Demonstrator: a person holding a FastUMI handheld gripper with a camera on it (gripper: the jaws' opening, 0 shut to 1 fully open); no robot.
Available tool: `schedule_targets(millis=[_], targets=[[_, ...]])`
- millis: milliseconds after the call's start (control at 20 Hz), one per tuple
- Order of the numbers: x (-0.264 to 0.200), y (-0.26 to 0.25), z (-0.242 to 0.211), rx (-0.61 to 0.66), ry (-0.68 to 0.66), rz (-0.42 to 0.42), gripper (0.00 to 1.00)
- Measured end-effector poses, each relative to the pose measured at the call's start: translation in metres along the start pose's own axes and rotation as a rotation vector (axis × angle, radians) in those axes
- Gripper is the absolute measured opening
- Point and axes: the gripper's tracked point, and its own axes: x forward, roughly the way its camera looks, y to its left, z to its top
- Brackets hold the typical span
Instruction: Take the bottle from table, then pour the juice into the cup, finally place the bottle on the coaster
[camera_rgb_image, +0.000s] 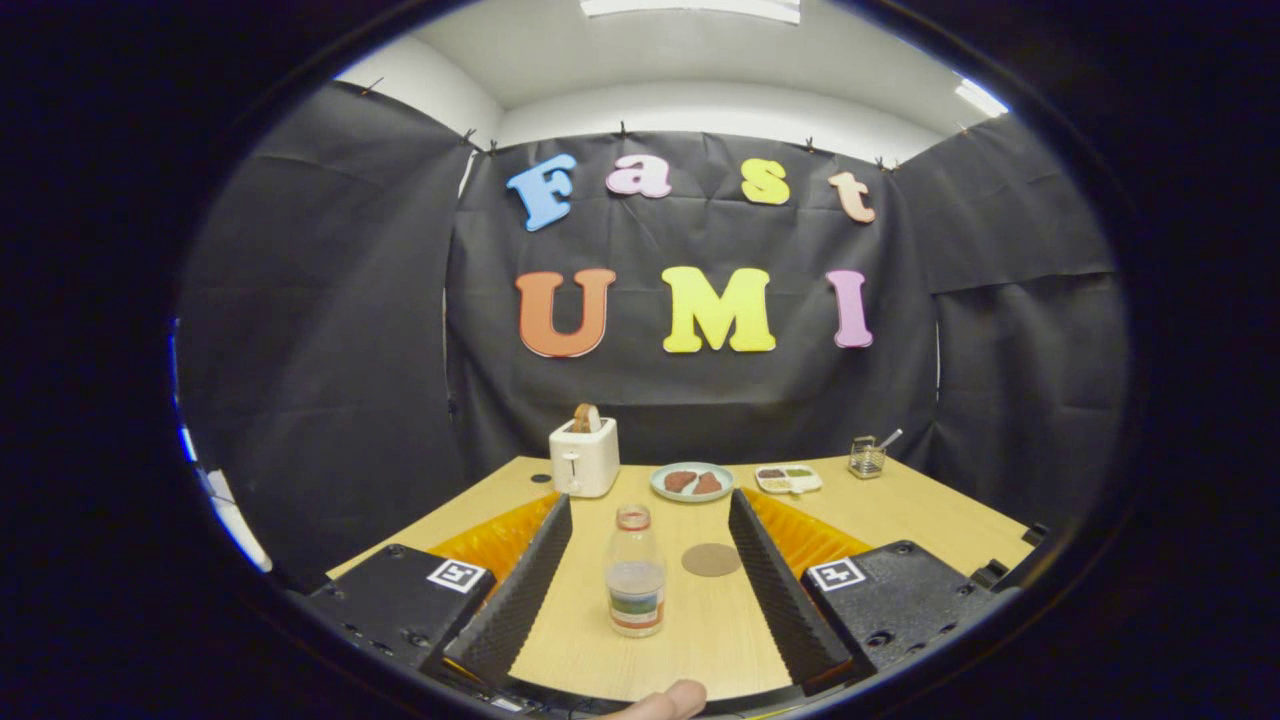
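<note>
Between the spread tongs (650, 520), bottle (635, 585) stands upright, cap up.

The gripper (650, 515) has its 2 fingers spread wide, with the bottle (636, 585) standing upright between them, touching neither. The round coaster (711, 559) lies just beside the bottle on the wooden table (930, 520); a toaster (584, 455) and plate (692, 481) sit beyond.

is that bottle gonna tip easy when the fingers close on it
Probably somewhat: the bottle is tall, narrow and upright between the open gripper fingers. Liquid seems to sit in its lower part, steadying it. The clear wall may be slick.
</note>
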Motion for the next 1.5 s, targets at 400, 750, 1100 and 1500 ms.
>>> schedule_targets(millis=[400,750,1100,1500], targets=[[0.05,0.029,-0.079,-0.058,0.017,0.011,1.0],[0.073,0.013,-0.113,-0.079,0.016,-0.091,1.0],[0.094,0.005,-0.133,-0.005,0.022,-0.135,1.0],[0.126,0.003,-0.149,-0.037,0.054,-0.154,1.0]])
